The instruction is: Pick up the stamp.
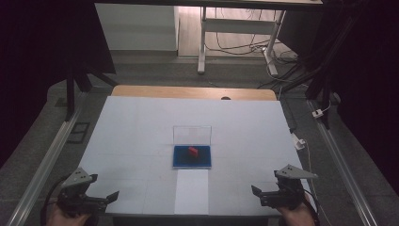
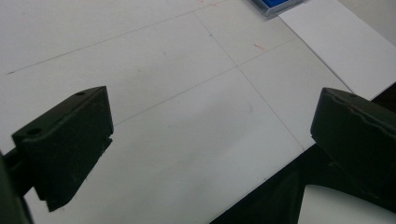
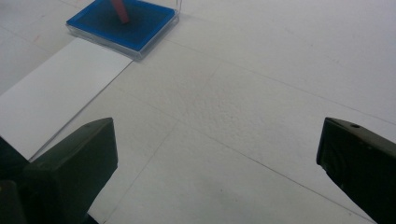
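ok, i see the wide white-covered table (image 1: 141, 136) first, wooden edge at its far side. a plain white paper sheet (image 1: 191, 190) lies at the near edge, centre, its far end touching the shallow blue tray with a clear upright lid (image 1: 192, 156). on the tray sits a small red block (image 1: 193, 150), tilted in the right gripper view. my left gripper (image 1: 104, 199) sits at the near left corner, jaws wide apart, nothing between. my right gripper (image 1: 264, 197) is at the near right corner, jaws spread too, empty. both well apart from the tray.
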Tool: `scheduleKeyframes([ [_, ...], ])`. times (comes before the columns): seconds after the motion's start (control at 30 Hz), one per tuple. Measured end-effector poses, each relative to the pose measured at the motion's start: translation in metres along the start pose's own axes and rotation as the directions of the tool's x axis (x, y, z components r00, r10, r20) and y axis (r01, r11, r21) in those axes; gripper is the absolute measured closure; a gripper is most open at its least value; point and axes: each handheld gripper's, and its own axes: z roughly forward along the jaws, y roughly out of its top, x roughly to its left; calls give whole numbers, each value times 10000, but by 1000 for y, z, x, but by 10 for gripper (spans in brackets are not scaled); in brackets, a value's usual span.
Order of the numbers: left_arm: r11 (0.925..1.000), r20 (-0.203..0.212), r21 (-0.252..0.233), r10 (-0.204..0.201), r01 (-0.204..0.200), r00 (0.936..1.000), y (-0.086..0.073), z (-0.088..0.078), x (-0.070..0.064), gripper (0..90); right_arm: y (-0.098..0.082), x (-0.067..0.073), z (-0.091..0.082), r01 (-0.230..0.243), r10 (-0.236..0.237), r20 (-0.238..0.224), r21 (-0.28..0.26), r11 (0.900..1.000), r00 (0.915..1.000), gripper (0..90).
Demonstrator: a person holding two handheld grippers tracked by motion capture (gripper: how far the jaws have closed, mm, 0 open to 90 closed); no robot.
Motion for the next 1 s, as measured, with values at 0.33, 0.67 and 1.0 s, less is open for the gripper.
scheduleKeyframes([
  [0.33,9998,279,86,168,-171,9995,1,1,0,0,1,0,3,-24,25,-47,262,9997,10000,0],
  [0.67,9992,249,202,329,-334,9991,1,3,-2,0,1,1,3,234,-223,-280,417,9989,9994,0],
  [1.0,9991,300,286,314,-323,9991,2,3,-2,0,1,3,4,377,-364,-315,422,9984,9988,0],
])
